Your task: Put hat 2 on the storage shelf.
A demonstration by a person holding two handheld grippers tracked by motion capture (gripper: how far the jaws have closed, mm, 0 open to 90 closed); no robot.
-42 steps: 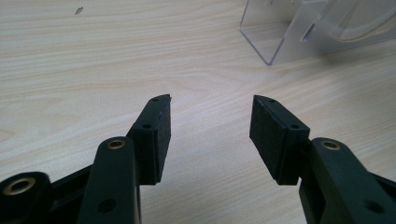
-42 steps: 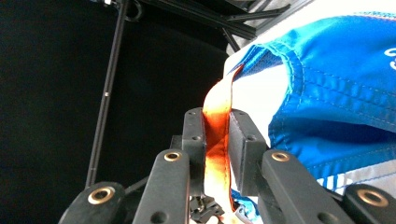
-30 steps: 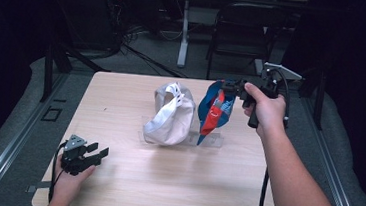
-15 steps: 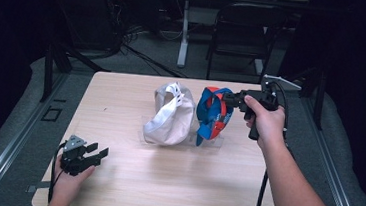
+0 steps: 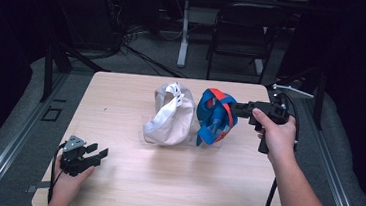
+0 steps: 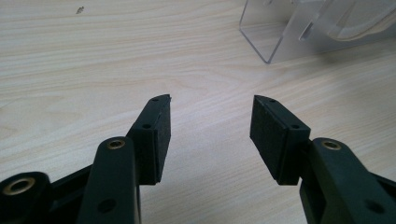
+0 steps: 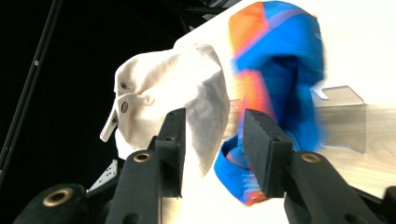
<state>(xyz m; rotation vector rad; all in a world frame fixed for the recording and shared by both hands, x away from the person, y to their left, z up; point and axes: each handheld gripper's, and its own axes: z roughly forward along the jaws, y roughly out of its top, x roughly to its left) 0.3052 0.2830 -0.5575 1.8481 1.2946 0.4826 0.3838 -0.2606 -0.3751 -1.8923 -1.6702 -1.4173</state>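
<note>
Left gripper (image 5: 97,154): lower left of the high view, resting on the table (image 5: 121,102) in the person's hand; its jaws stood wide with only bare wood between them, as the left gripper view confirmed.
White cap (image 5: 169,117): centre of the high view, propped upright on a clear acrylic stand (image 6: 275,39), just beside the blue cap.
Blue-and-orange cap (image 5: 215,117): just right of centre, also standing on the clear stand, its open side toward the right gripper.
Right gripper (image 5: 236,109): right of centre, held level at the blue cap's edge; its jaws had just been opening and stood partly apart, and the right gripper view showed no cloth pressed between the pads.
Handling: the caps looked light, soft and floppy, probably easy to topple from the stand; the stiffer brim or the back strap seemed the surest place to pinch.
Hard to make out: the blue cap was blurred in the right gripper view, the stand's shape was largely hidden under the caps, and whether a jaw tip touched the cloth could not be told.
</note>
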